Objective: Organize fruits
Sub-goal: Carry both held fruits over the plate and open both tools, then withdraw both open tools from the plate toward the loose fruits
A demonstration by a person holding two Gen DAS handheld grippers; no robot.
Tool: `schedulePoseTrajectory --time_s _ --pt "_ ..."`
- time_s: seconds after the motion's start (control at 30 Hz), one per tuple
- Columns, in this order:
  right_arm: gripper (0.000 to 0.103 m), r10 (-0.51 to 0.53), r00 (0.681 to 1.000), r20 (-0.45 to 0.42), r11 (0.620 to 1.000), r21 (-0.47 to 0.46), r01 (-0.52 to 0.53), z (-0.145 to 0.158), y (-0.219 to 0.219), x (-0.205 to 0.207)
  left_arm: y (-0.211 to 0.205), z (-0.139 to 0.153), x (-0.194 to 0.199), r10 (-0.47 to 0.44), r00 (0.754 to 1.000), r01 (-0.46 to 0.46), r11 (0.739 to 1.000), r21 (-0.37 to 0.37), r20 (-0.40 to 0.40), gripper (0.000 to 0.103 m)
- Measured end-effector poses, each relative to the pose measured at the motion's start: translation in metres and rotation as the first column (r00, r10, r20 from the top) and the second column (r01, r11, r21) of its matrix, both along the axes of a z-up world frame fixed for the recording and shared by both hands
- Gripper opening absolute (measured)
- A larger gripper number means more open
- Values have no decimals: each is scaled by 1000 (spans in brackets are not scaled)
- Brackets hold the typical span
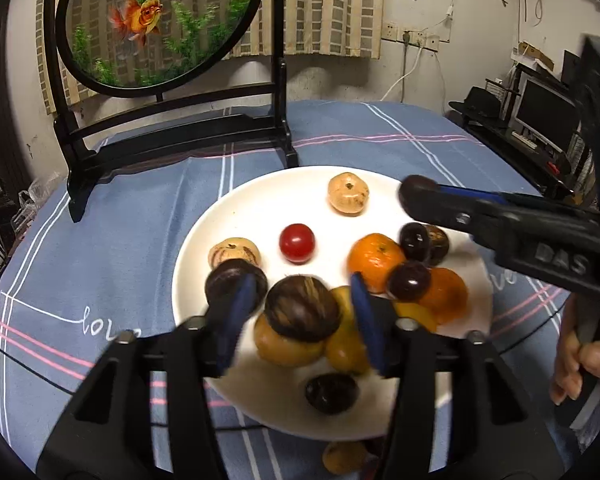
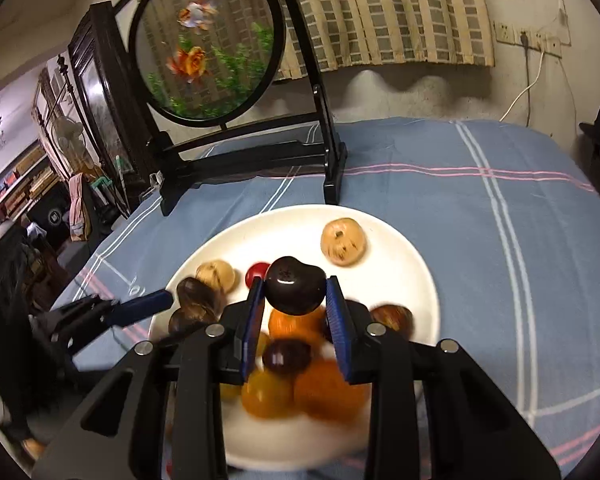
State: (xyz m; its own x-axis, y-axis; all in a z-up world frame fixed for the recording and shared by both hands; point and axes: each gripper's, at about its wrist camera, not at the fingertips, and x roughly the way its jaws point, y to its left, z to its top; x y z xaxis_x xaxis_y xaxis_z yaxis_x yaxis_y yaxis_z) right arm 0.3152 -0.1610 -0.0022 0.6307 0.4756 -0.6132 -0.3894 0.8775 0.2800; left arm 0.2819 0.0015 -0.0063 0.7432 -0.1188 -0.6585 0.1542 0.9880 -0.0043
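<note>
A white plate (image 1: 228,240) on the blue cloth holds several fruits: two tan ones (image 1: 348,193), a red tomato (image 1: 297,242), oranges (image 1: 374,260), yellow fruits (image 1: 288,344) and dark plums (image 1: 408,280). My left gripper (image 1: 302,314) hangs low over the plate's near side, open. A dark brown fruit (image 1: 302,308) rests on the yellow fruits between its blue pads, with a gap on each side. My right gripper (image 2: 296,284) is shut on a glossy dark plum (image 2: 296,292), held above the oranges (image 2: 328,392). In the left wrist view the right gripper (image 1: 416,196) reaches in from the right.
A black-framed round goldfish screen (image 1: 160,24) stands on the cloth just behind the plate. One yellow-brown fruit (image 1: 344,456) lies off the plate at its near edge. A person's hand (image 1: 576,364) holds the right gripper's handle. A desk with a monitor (image 1: 544,108) stands far right.
</note>
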Motion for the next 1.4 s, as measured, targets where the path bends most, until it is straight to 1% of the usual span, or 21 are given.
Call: schedulePoseTrajectory --time_s 0.03,0.07,0.1,0.13,0.17,0.23,0.33,0.43,0.53,0.63,0.67,0.7,0.83,0.97,1.07,1.17,1.23,1.3,1.33,1.4 --pt "33 10 1000 -20 1000 9 -10 -5 4 8 1 -1 2 6 1000 -6 1000 4 4 65" --pt "34 12 999 -31 1000 10 -12 -7 7 12 3 -1 3 8 1000 -8 1000 3 5 67" --pt "42 12 999 -44 1000 11 -12 -12 9 15 5 -2 4 10 1000 -10 1000 -2 5 68" --pt "54 12 999 -51 1000 14 -11 -15 10 17 6 -2 4 13 1000 -13 1000 -5 6 71" --pt "73 6 999 -44 1000 15 -6 -16 10 16 7 -2 5 16 1000 -16 1000 -4 6 72" --pt "75 -12 1000 -16 1000 12 12 -16 7 13 9 -3 5 19 1000 -19 1000 -3 3 72" --pt "75 -18 1000 -10 999 30 18 -13 1 10 9 -2 2 20 1000 -20 1000 -6 6 73" --pt "75 -26 1000 -18 999 40 27 -11 -6 2 9 3 -7 35 999 -36 999 9 36 83" --pt "76 -42 998 -38 998 48 44 -11 -15 -10 9 8 -18 40 997 -41 999 25 60 84" --pt "80 -59 997 -50 996 61 62 -9 -23 -27 8 12 -35 37 996 -40 999 30 77 84" --pt "87 -63 997 -48 996 67 66 -8 -26 -36 8 14 -41 39 996 -42 999 34 84 85" --pt "91 -67 997 -45 995 69 70 -8 -28 -42 8 15 -47 42 995 -45 998 36 92 85" --pt "91 -57 998 -25 995 78 59 -7 -36 -78 10 20 -72 56 991 -60 998 31 118 90" --pt "91 -56 998 -15 995 83 57 -9 -42 -107 10 17 -94 58 991 -62 998 29 119 91" --pt "94 -58 998 -7 995 82 58 -12 -45 -123 11 9 -110 58 993 -60 998 21 101 91" --pt "95 -62 998 3 995 84 61 -12 -49 -135 12 3 -125 57 995 -59 998 13 84 92" --pt "96 -66 998 0 994 91 66 -14 -53 -141 13 -3 -136 33 998 -33 999 -4 59 93" --pt "97 -74 997 -15 993 94 75 -18 -57 -146 13 -9 -146 -22 999 23 999 -31 30 93" --pt "97 -76 997 -20 992 97 78 -19 -59 -147 12 -14 -154 -69 998 70 997 -45 13 93" --pt "97 -87 996 -26 991 97 89 -19 -62 -148 8 -19 -164 -119 993 119 992 -41 4 93"
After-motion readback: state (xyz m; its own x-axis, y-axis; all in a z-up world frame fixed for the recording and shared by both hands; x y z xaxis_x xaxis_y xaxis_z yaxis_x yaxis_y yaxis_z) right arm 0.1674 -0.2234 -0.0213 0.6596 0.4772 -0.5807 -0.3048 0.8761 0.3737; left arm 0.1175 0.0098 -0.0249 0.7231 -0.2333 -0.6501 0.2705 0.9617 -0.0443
